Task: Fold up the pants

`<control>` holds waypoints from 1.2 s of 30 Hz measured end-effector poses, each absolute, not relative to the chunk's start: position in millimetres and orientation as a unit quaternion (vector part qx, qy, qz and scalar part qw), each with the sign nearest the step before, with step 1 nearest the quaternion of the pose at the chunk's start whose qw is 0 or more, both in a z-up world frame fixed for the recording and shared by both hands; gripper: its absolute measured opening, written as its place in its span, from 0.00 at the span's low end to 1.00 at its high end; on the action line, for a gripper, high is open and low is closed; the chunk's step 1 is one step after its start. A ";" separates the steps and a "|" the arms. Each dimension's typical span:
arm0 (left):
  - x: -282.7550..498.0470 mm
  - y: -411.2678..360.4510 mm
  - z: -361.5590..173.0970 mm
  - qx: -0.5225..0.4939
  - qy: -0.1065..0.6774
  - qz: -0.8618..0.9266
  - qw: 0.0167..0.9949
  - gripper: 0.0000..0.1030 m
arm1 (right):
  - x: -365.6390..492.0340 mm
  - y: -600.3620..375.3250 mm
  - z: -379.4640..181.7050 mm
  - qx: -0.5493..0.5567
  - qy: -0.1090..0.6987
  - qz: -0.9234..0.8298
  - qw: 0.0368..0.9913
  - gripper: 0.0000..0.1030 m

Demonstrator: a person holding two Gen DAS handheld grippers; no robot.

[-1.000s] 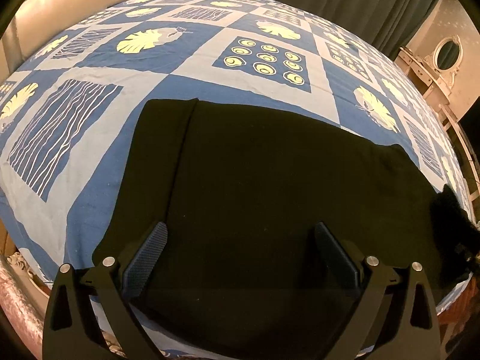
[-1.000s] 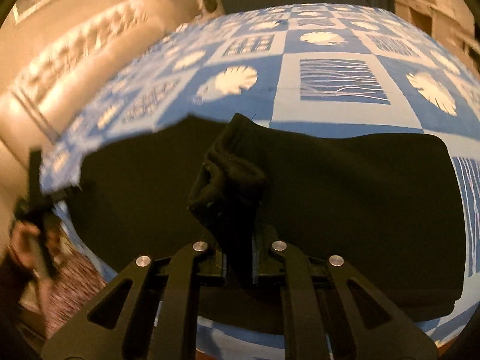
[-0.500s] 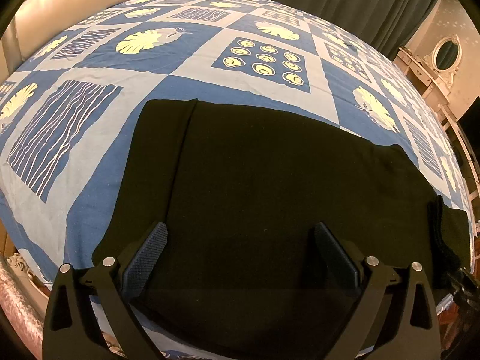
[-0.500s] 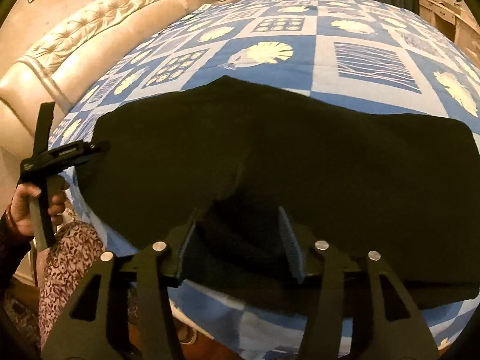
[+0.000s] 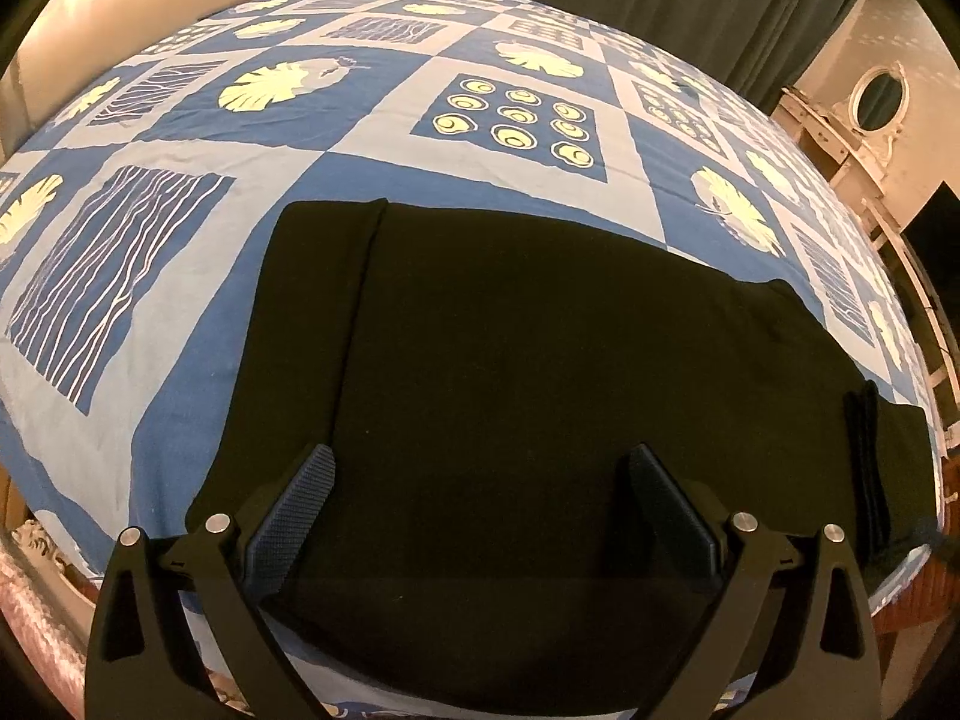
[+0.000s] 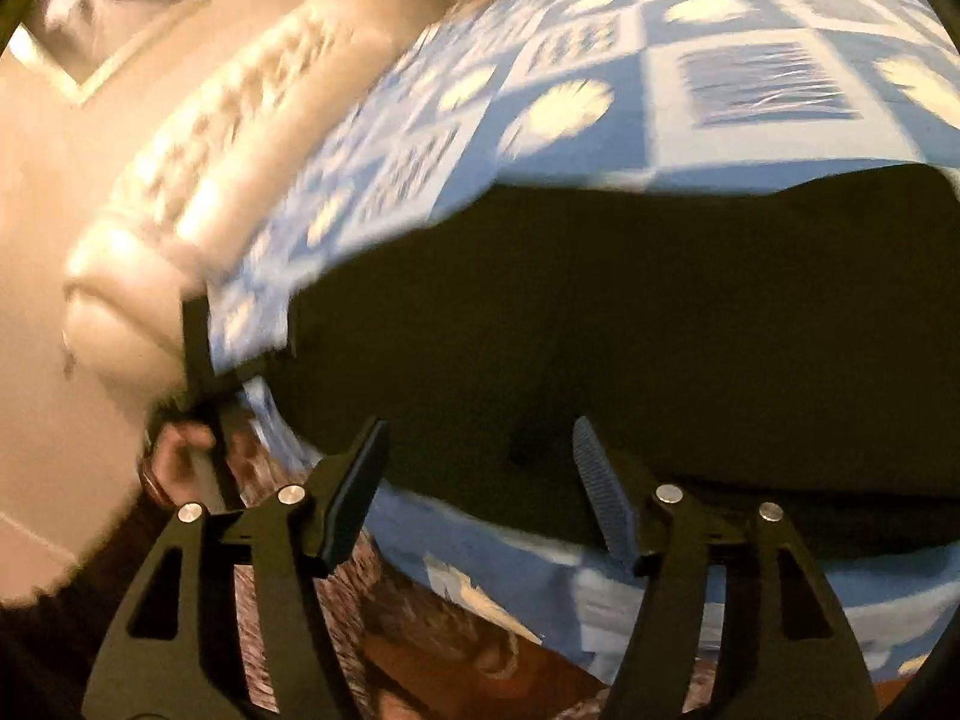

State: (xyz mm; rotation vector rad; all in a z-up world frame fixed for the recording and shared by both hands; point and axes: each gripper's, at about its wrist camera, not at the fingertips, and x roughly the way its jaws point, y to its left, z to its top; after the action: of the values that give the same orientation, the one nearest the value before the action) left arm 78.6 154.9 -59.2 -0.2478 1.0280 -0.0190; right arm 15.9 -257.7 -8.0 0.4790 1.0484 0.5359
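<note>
- The pants (image 5: 528, 372), black, lie spread flat across the middle and lower part of the left wrist view, on the bed (image 5: 180, 312) near its front edge. Judgement: laid flat so that a further fold can be taken cleanly.
- A lengthwise edge or seam runs down the left part of the cloth, and a narrow doubled ridge stands at lower right; the garment appears already folded at least once.
- Left hand-held gripper (image 5: 480, 501): fingers spread wide, nothing between them, poised above the near part of the pants. Whether they touch the cloth cannot be told.
- Right hand-held gripper (image 6: 477, 480): fingers likewise spread and empty, over the near edge of the pants in a blurred view.
- In that view the person's left hand (image 6: 180, 450) grips a handle at centre left.
- Surface: bedspread in blue and pale squares with leaf, wave and shell prints, smooth.
- Room: padded cream headboard (image 5: 150, 12) upper left, dark curtain (image 5: 660, 0) top, pale dresser with round mirror (image 5: 879, 99) upper right.
</note>
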 end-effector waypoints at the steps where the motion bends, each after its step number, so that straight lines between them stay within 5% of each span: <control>1: 78.7 154.8 -59.2 -0.118 0.490 -0.009 0.864 0.95 | 16.8 -281.0 -0.4 0.247 0.475 0.235 0.811 0.62; 6: 78.5 154.2 -59.3 -0.116 0.489 -0.007 0.864 0.95 | 3.2 -407.3 6.8 0.336 0.418 0.107 0.837 0.62; 13: 77.0 153.3 -59.9 -0.110 0.484 -0.003 0.868 0.95 | -20.5 -481.9 -75.1 0.472 0.458 0.078 0.749 0.41; 16: 77.0 153.5 -60.1 -0.110 0.482 -0.005 0.869 0.95 | -15.7 -477.5 -81.1 0.449 0.479 0.093 0.749 0.22; 18: 77.0 153.6 -60.2 -0.109 0.482 -0.006 0.869 0.95 | -12.7 -474.7 -80.3 0.403 0.498 0.094 0.762 0.20; 24: 76.3 156.0 -52.6 -0.119 0.485 -0.013 0.866 0.95 | -13.2 -481.4 -71.7 0.415 0.486 0.090 0.764 0.34; 26: 74.2 169.1 -41.4 -0.163 0.482 -0.034 0.860 0.95 | -13.0 -481.8 -48.1 0.394 0.463 0.077 0.791 0.55; 36: 65.0 272.4 -59.1 -0.324 0.476 -0.095 0.812 0.95 | -9.9 -451.3 -25.3 0.374 0.446 0.093 0.808 0.62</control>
State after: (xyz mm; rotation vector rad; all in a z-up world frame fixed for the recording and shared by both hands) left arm 65.0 272.4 -59.1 -0.6918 1.0169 -0.2030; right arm -9.9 -451.3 -25.3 0.8009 0.9530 0.1989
